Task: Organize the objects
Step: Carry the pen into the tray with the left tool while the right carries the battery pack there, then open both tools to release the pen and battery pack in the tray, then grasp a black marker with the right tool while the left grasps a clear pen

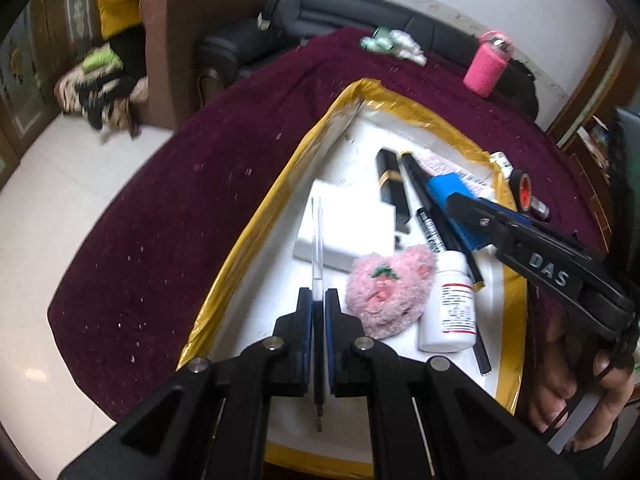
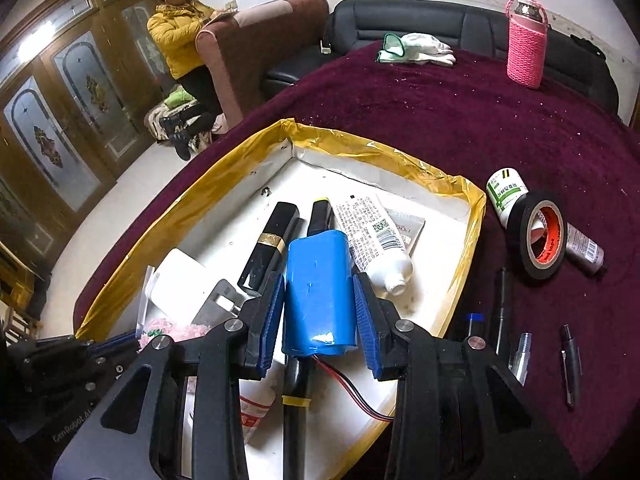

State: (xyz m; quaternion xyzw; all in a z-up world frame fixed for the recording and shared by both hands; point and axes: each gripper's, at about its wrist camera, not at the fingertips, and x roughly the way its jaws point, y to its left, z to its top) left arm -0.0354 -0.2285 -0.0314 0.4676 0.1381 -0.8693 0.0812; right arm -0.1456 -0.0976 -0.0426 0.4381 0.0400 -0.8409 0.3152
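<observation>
A white tray with a gold-taped rim [image 1: 256, 216] [image 2: 476, 216] sits on the maroon cloth. My left gripper [image 1: 319, 300] is shut on a thin clear tube [image 1: 317, 248] with a metal tip, over the tray's near end. My right gripper [image 2: 320, 292] is shut on a blue battery pack [image 2: 320, 288] with red and black wires, held above the tray; it also shows in the left wrist view [image 1: 452, 204]. In the tray lie a pink plush [image 1: 388, 292], a white pill bottle [image 1: 450, 304], a white block [image 1: 348, 224], a black lipstick [image 2: 276, 236], a black marker [image 1: 432, 220] and a white tube [image 2: 372, 236].
On the cloth right of the tray lie a black tape roll [image 2: 540, 236], a green-labelled bottle [image 2: 506, 194], a grey bottle [image 2: 584, 248] and several metal bits [image 2: 570, 364]. A pink-sleeved bottle [image 2: 526, 44] and white gloves [image 2: 420, 50] sit at the far edge. A person [image 2: 180, 28] sits on a sofa.
</observation>
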